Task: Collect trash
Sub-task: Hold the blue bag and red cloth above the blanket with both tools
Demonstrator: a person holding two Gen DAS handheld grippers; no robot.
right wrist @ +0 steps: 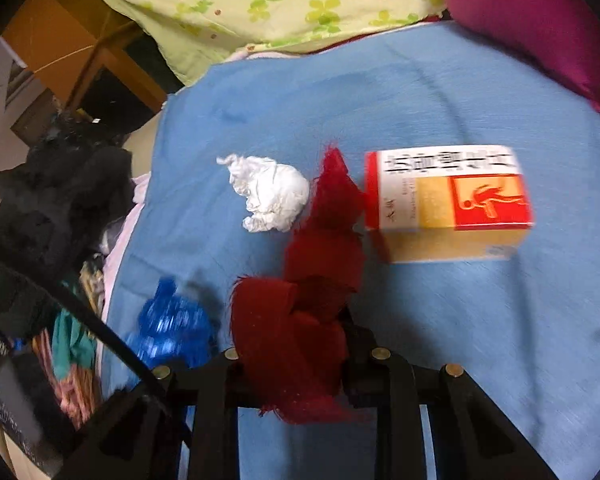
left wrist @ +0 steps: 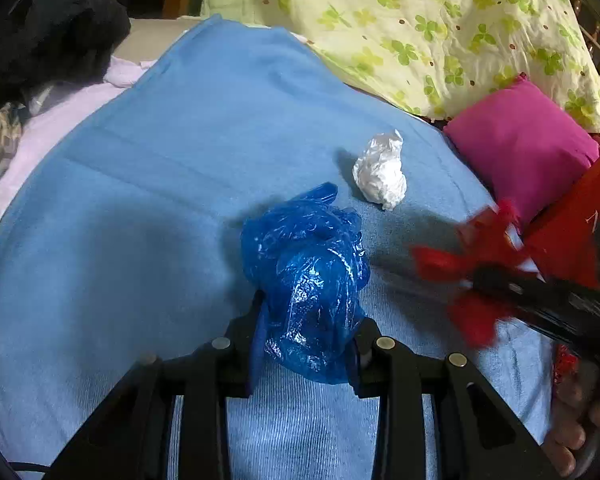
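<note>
Blue blanket (right wrist: 440,92) covers the bed under both my grippers. My left gripper (left wrist: 308,332) is clamped on a crumpled blue plastic bag (left wrist: 306,276); my right gripper (right wrist: 296,344) pinches a frayed red cloth scrap (right wrist: 300,320). Near the blanket's middle lies a white paper wad (right wrist: 270,194), with a red-and-yellow carton (right wrist: 448,200), blurred, probably a medicine box, just beside the scrap's tip.

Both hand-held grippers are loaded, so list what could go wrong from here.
The blue plastic bag bulges loosely out of the left hand-held gripper and may slip. The frayed red cloth trailing from the right hand-held gripper could drag the crumpled white paper or the medicine box.
</note>
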